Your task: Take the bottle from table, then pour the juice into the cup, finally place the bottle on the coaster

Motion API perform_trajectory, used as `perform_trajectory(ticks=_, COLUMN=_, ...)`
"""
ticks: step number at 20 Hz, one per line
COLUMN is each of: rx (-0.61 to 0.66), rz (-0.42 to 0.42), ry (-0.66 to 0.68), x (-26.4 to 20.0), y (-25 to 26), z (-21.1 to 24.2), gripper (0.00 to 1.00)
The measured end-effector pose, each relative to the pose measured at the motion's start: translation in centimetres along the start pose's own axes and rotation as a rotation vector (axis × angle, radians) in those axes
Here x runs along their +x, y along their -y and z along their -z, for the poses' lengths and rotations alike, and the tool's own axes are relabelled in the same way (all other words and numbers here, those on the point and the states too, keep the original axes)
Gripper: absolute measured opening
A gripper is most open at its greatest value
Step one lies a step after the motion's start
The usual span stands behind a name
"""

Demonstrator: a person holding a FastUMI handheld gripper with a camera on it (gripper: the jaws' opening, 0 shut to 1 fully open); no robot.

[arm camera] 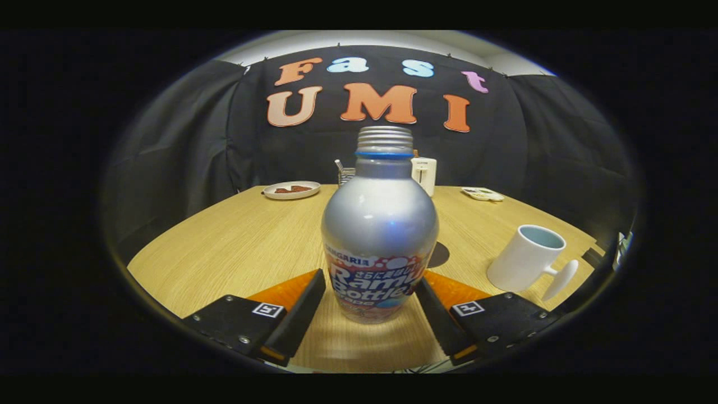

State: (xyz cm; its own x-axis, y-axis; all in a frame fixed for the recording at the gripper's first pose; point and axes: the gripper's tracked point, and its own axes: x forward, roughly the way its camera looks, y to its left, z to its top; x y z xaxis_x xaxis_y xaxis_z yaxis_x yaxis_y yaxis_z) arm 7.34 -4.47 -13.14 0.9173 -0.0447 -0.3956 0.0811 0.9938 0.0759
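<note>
Fingers [367, 314] spread wide, flanking upright bottle [380, 235], cap upward, on table [247, 247].

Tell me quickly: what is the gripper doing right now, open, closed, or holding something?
Gripper: open, its fingers either side of the bottle standing on the table, not yet pressing on it.

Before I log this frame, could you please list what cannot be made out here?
- Coaster: a dark patch behind the bottle may be it; mostly hidden.
- Gripper contact: jaws flank the bottle; touch unclear.
- Cup contents: interior barely visible.
- Plate contents: too small.
</note>
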Motion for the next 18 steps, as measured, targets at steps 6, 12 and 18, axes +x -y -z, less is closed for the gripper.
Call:
perform_trajectory(ticks=6, rx=0.032, rz=0.020, ry=0.005, x=-0.4, y=0.8, z=0.1, gripper=0.78)
perform_trajectory(ticks=12, rx=0.185, rz=0.002, ry=0.003, x=-1.8, y=1.0, z=-1.1, gripper=0.77)
perform_trajectory(ticks=18, rx=0.404, rz=-0.014, ry=0.010, x=-2.5, y=1.5, z=-2.9, gripper=0.77)
